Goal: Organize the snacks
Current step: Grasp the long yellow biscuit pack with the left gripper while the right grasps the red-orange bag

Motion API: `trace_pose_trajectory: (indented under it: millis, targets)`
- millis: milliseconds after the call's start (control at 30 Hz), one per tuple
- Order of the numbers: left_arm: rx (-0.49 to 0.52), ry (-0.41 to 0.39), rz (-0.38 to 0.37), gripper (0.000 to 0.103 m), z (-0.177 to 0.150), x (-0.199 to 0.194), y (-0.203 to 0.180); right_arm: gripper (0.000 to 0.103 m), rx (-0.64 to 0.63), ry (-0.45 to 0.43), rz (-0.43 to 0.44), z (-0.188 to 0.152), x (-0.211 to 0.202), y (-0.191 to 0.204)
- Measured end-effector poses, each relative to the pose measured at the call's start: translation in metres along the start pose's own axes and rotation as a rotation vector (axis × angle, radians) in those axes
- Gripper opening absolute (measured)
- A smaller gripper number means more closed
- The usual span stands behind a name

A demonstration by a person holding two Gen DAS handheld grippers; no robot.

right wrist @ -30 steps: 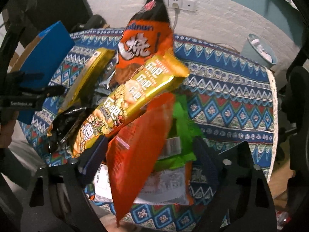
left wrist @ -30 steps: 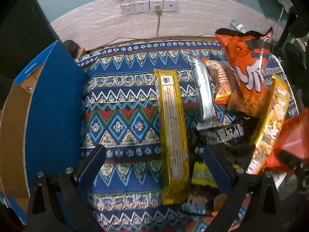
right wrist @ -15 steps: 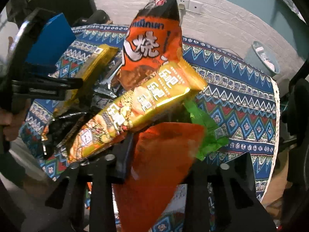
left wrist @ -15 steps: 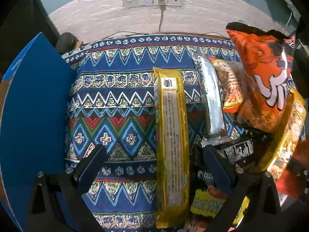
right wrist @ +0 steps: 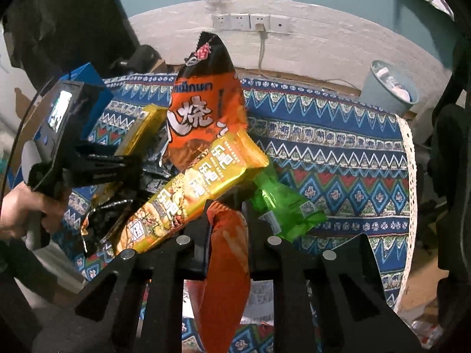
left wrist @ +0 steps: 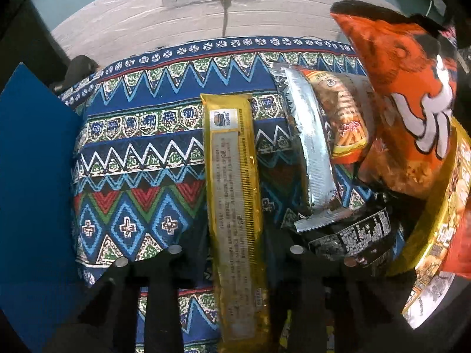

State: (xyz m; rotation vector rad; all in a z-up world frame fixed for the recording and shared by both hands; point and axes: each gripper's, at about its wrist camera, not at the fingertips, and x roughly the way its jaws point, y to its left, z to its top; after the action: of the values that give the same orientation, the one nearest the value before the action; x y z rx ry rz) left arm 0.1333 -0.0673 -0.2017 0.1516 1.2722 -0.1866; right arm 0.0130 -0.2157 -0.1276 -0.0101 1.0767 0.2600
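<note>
Left gripper pinching long yellow pack, axis running near-to-far; right gripper clamps orange pouch.

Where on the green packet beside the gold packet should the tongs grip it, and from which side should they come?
Probably the flat crimped end of the green packet, towards the lower right. That end lies clear on the patterned cloth, while the other end is tucked under the gold packet. Come from above, on the right.

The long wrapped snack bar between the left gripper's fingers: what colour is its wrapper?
Gold-yellow wrapper, clearest in the left wrist view.
</note>
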Motion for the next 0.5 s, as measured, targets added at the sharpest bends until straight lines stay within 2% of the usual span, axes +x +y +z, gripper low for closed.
trace_pose_trajectory:
  millis: [167,333,433,500]
  targets:
    - [0.022,-0.018,0.028,0.029,-0.002,-0.007,-0.013,0.014,-0.008,-0.027,-0.005,0.002,-0.009,0.001]
    - [0.008,-0.065,0.058,0.029,-0.024,-0.039,-0.007,0.013,0.002,-0.035,0.014,0.004,-0.015,-0.001]
    - [0.001,-0.096,0.062,0.029,-0.026,-0.055,-0.001,0.018,0.023,-0.025,0.030,0.003,-0.013,-0.003]
    - [-0.002,-0.111,0.061,0.029,-0.028,-0.066,0.003,0.036,0.027,-0.005,0.044,0.000,-0.011,-0.003]
